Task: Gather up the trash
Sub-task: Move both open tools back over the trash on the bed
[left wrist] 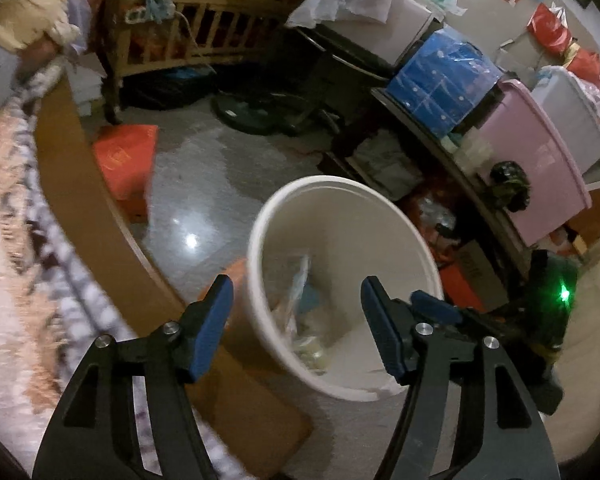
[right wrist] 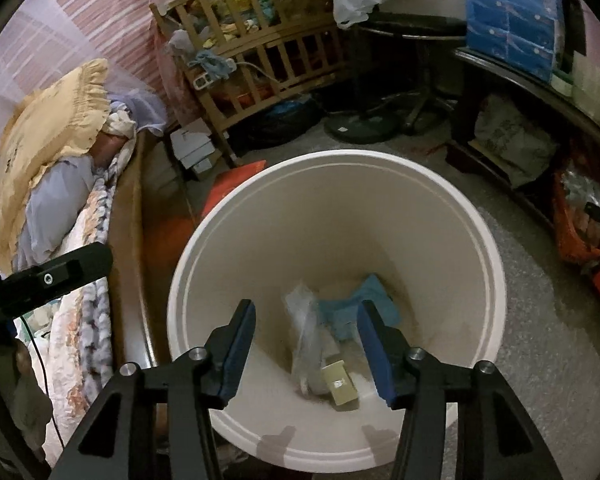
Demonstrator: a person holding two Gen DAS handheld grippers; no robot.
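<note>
A white round trash bin (right wrist: 496,280) stands on the floor beside the bed; it also shows in the left wrist view (left wrist: 260,216). Inside lie a clear plastic wrapper (right wrist: 304,320), a blue cloth scrap (right wrist: 374,292) and a small tan box (right wrist: 340,386). My right gripper (right wrist: 306,316) is open and empty, right above the bin's mouth. My left gripper (left wrist: 296,296) is open and empty, above the bin's near left rim. The right gripper's body (left wrist: 552,292) with a green light shows at the right of the left wrist view.
A bed with a patterned quilt (right wrist: 88,320) and a yellow pillow (right wrist: 52,128) lies left, edged by a wooden frame (left wrist: 72,168). A wooden crib (right wrist: 260,52), a fan base (right wrist: 360,128), an orange bag (left wrist: 124,160), and shelves with blue (left wrist: 440,76) and pink boxes (left wrist: 536,160) surround the floor.
</note>
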